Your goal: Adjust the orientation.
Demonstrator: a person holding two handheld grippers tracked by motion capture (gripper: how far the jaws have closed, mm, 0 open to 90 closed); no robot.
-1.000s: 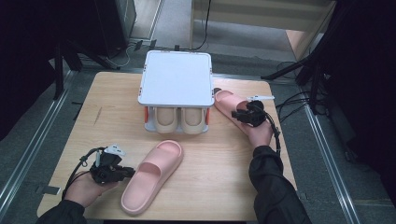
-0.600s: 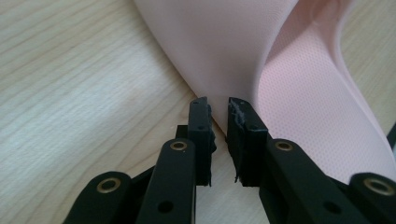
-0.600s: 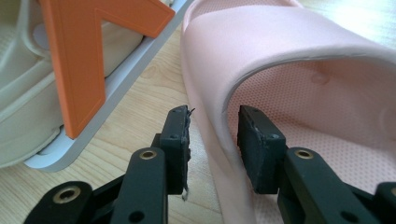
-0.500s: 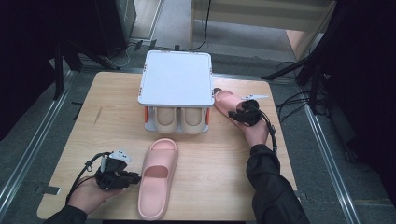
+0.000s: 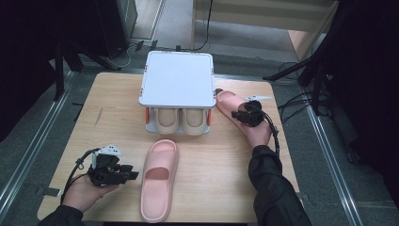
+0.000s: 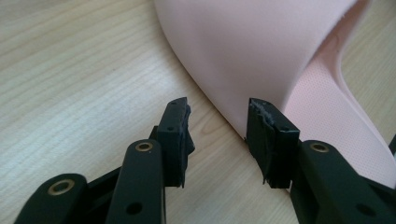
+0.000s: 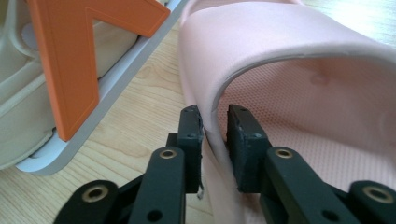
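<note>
Lab or test-rig setting; wooden table (image 5: 117,101) at centre on grey floor, metal rails (image 5: 28,150) along left and right edges, loose cables (image 5: 294,101) at right, dark equipment stands (image 5: 66,52) upper left

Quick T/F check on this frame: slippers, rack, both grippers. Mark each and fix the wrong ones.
1. The left gripper clamps the near pink slipper. False: its jaws stand open beside the slipper's edge, having just been opening, with bare table between them.
2. The right gripper has the strap of the far pink slipper between its jaws. True; they have just been closing on it.
3. Two beige slippers sit under the white shelf of the rack. True.
4. The near pink slipper lies on top of the rack. False: it lies on the wooden table in front of it.
</note>
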